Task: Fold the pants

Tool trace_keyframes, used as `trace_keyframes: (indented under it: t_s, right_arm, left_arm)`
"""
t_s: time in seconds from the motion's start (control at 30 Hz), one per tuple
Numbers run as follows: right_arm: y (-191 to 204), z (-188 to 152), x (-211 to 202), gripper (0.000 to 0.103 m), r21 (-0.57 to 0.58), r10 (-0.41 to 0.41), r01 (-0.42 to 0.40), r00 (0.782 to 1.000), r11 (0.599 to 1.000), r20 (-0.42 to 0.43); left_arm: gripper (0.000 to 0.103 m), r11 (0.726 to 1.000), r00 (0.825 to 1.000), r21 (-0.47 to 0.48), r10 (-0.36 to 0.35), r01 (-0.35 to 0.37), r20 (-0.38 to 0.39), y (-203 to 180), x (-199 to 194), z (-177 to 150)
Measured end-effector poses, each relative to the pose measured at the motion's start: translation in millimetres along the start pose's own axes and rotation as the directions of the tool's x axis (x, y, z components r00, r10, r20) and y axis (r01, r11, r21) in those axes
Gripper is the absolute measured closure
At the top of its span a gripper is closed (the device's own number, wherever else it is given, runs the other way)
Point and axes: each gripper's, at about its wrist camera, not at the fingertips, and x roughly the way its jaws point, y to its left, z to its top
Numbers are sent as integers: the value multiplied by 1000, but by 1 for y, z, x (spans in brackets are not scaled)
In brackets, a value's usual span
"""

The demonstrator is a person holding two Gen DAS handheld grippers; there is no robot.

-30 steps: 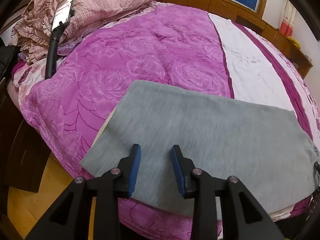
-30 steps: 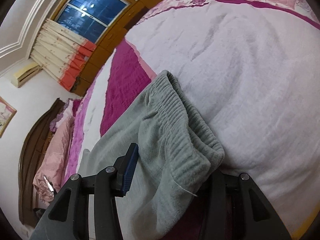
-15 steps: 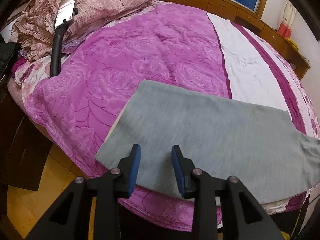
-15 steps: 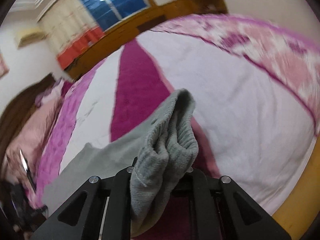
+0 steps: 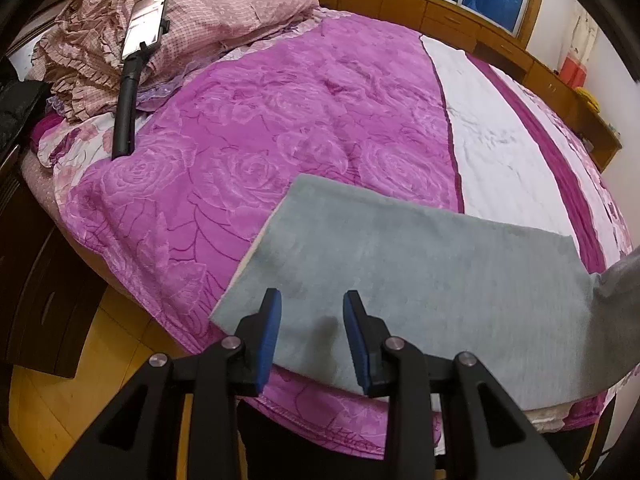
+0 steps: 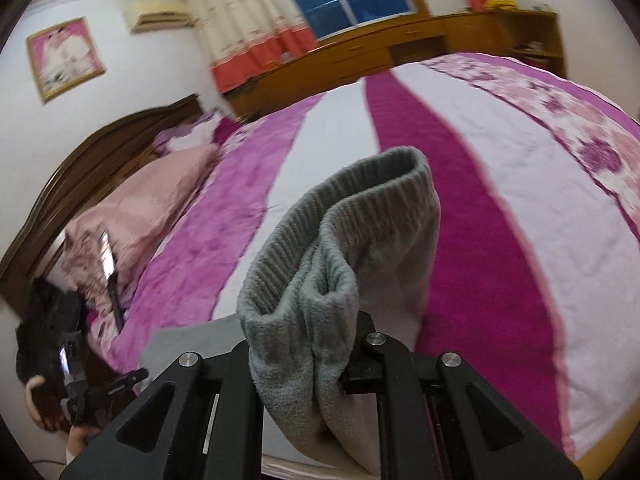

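Note:
The grey fleece pants [image 5: 420,280] lie flat along the near edge of the bed, with their right end rising off the blanket at the right edge of the left wrist view. My left gripper [image 5: 312,328] is open and empty, hovering over the pants' near left corner. My right gripper [image 6: 300,364] is shut on the ribbed waistband end of the pants [image 6: 348,248] and holds it lifted above the bed; the fabric hides its fingertips.
The bed has a purple rose blanket [image 5: 260,120] with white and magenta stripes [image 6: 460,200]. A phone on a black stand [image 5: 132,80] leans by the pink pillows [image 5: 220,12]. Wooden cabinets [image 5: 500,48] line the far wall. Wooden floor [image 5: 60,400] lies below left.
My right gripper has closed on the waistband and lifted it, swinging toward the headboard. My left gripper has drawn back slightly toward the bed's edge and stays open.

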Motion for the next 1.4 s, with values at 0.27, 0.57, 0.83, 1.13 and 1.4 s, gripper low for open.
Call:
trace_keyframes:
  t_s: [0.27, 0.57, 0.83, 1.13, 1.4]
  right_arm:
    - [58, 6, 30, 97, -70, 115, -119, 992, 990, -58]
    - [130, -11, 75, 97, -167, 174, -200, 972, 966, -158]
    - [194, -40, 122, 97, -250, 202, -270, 943, 930, -264]
    - [235, -88, 192, 94, -363, 133, -278, 916, 889, -378]
    - [228, -103, 197, 75, -314, 199, -363, 870, 877, -451]
  left_arm:
    - [70, 1000, 1000, -8, 5, -5, 2, 8, -1, 1]
    - [70, 1000, 1000, -8, 18, -18, 13, 20, 2, 3]
    - [70, 999, 1000, -43, 21, -20, 15, 39, 8, 2]
    - [70, 997, 1000, -81, 13, -12, 14, 61, 8, -7]
    - [70, 997, 1000, -81, 19, -17, 21, 62, 1, -9]
